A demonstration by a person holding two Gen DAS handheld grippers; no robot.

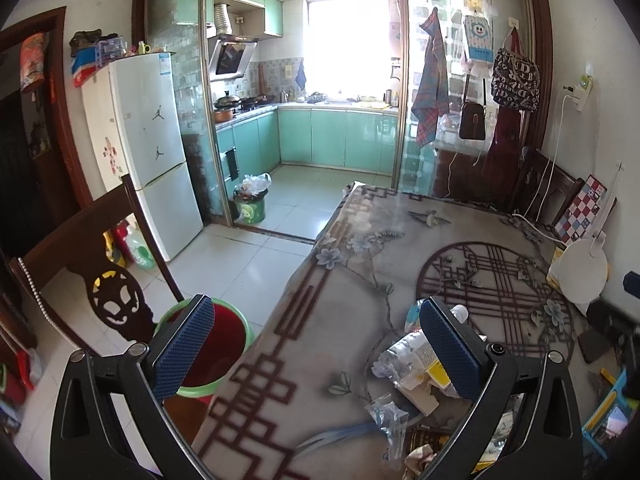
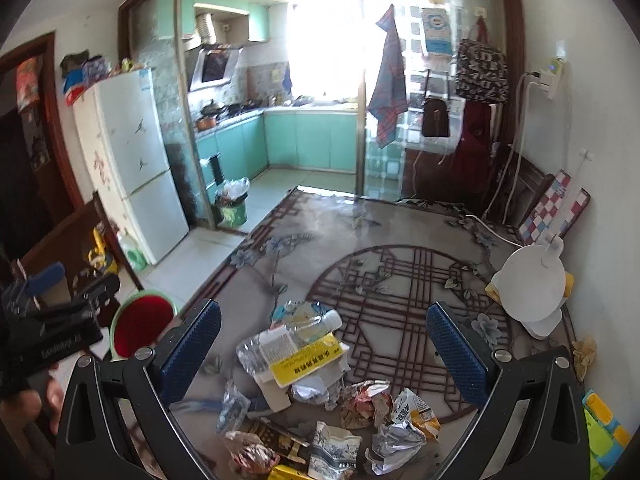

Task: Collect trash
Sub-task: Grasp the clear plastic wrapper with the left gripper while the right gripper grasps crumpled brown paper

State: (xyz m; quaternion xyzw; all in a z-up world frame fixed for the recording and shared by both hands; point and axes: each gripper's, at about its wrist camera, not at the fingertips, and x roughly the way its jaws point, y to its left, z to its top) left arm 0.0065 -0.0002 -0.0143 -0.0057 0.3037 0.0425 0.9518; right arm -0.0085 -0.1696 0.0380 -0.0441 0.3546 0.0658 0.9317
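Note:
A heap of trash lies on the patterned tablecloth (image 2: 400, 232): a crushed clear bottle (image 2: 296, 332), a yellow box (image 2: 308, 360), crumpled wrappers (image 2: 366, 400) and a printed paper cup (image 2: 332, 448). My right gripper (image 2: 326, 350) hangs open just above the heap with nothing between its fingers. My left gripper (image 1: 318, 350) is open and empty too, over the table's left edge, with the bottle (image 1: 404, 356) and yellow box (image 1: 438, 372) by its right finger. A green bin with a red liner (image 1: 212, 352) stands beside the table, below the left finger.
A dark wooden chair (image 1: 100, 280) stands left of the bin. On the table's right side against the wall are a white round lamp (image 2: 532, 284) and a checkered board (image 2: 552, 208). A full green bin (image 1: 250, 204) sits by the kitchen doorway, next to a fridge (image 1: 148, 152).

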